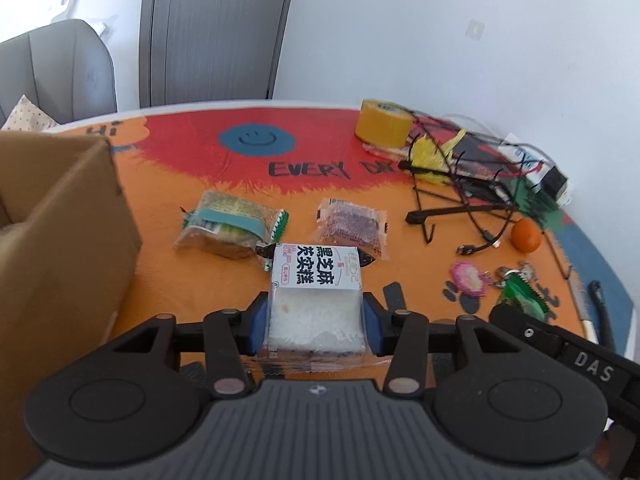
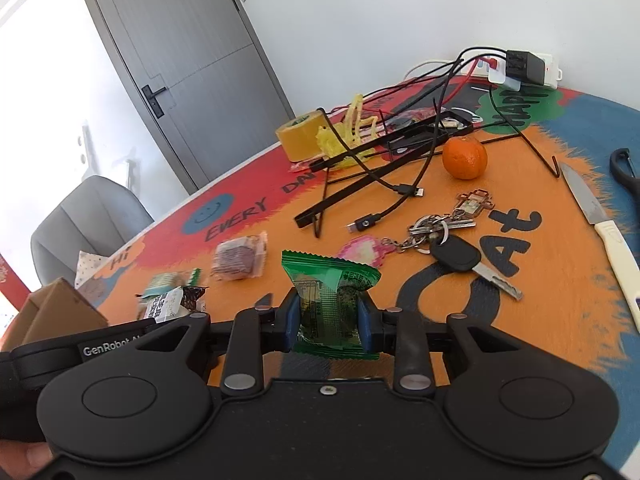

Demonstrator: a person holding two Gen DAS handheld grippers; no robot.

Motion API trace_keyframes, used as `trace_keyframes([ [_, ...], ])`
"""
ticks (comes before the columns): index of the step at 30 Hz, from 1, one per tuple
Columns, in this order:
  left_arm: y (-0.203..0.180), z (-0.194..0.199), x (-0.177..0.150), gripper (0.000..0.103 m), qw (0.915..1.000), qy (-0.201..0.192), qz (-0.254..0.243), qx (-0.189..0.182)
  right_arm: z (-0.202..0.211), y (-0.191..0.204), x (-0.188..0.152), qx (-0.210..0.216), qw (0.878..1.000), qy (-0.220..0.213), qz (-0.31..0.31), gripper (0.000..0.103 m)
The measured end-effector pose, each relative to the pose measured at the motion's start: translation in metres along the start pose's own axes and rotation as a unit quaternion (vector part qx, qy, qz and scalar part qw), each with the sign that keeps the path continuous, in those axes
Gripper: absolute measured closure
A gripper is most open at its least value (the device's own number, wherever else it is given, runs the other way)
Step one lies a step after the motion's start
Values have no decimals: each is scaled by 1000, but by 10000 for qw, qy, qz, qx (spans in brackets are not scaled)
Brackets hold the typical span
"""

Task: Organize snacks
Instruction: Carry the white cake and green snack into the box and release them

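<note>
Things around: table [image 1: 168,280] with a bright orange, red and blue cloth.
Box: brown cardboard box [image 1: 60,216], open on top, at the left edge of the table, just left of the snacks.
Far side: yellow tape roll [image 1: 382,124], a tangle of black cables [image 1: 472,184] and a white power strip [image 2: 548,68] by the wall.
Right side: orange fruit [image 2: 465,158], bunch of keys [image 2: 444,240] with a pink charm, and a knife [image 2: 596,216] with a pale handle.
In the way: keys and cables lie near, to the right of the snacks, not touching them.
Loose snacks: green-striped snack pack [image 1: 232,224] and a clear pack with a dark cake [image 1: 354,226] lie side by side on the orange part, just past the held one.
Left gripper [image 1: 316,322]: blue pads squeezed on both sides of a white cake pack [image 1: 316,300].
White cake pack look: clear wrap, white crumbly block, white label with big black letters.
Right gripper [image 2: 330,316]: pads clamped tight on a green snack bag [image 2: 330,300].
Green snack bag look: shiny, crinkled, zigzag top edge, standing up between the pads, near the keys.
</note>
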State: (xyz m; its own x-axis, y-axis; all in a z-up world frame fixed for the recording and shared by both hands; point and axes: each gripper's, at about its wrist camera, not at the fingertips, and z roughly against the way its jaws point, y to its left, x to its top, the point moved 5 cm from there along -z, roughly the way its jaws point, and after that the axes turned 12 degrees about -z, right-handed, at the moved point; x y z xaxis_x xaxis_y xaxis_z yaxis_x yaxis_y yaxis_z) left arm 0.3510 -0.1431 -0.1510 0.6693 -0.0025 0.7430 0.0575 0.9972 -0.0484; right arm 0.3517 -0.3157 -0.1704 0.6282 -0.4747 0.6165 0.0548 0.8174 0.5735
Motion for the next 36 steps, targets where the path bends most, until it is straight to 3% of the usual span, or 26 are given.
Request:
trace_keyframes([
  [17,30,95,10,56,9969,-770,129,-10,55,69,-9,491,9971,-363,448,73],
  [36,97,160,-10,56,9933,-1003,462,341,82,145,-41,1008,9899,-327,942,73],
])
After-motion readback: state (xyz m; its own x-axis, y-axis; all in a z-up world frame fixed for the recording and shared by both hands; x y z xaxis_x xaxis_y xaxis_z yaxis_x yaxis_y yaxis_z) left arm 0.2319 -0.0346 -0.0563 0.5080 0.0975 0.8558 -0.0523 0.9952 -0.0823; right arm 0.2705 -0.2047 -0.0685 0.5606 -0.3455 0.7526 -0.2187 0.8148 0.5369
